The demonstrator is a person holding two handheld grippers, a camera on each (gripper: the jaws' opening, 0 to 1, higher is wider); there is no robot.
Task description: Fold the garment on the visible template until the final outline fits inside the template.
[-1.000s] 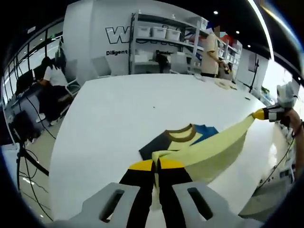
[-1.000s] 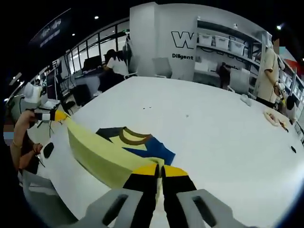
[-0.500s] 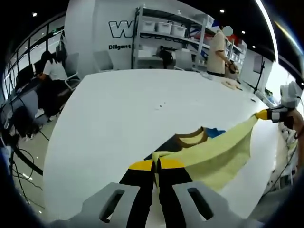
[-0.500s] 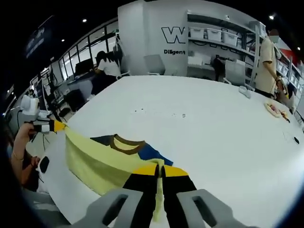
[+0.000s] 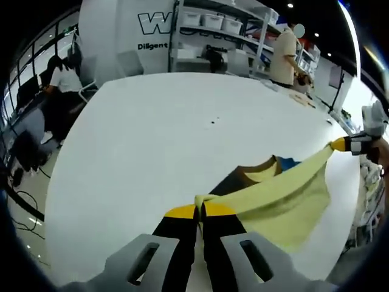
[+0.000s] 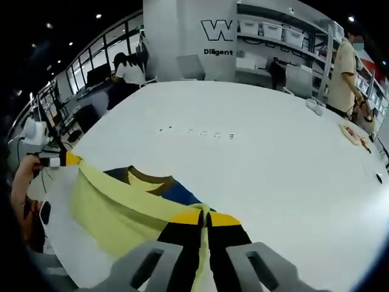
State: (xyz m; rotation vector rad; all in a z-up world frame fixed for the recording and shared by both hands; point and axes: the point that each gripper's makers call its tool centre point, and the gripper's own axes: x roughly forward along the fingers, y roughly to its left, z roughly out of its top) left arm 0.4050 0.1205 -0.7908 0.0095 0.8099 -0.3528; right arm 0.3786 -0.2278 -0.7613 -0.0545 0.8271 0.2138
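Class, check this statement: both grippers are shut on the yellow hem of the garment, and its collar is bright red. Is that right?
Not quite. The collar is brown, not red, as the right gripper view shows. The rest holds: the left gripper and right gripper are each shut on the yellow hem of the garment.

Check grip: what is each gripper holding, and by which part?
Both hold the yellow shirt by its bottom hem: left gripper and right gripper each shut on one hem corner, the edge stretched between them.

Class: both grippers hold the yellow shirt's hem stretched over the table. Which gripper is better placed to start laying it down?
Neither clearly: the left gripper and right gripper each grip one end of the shirt hem, so probably both together.
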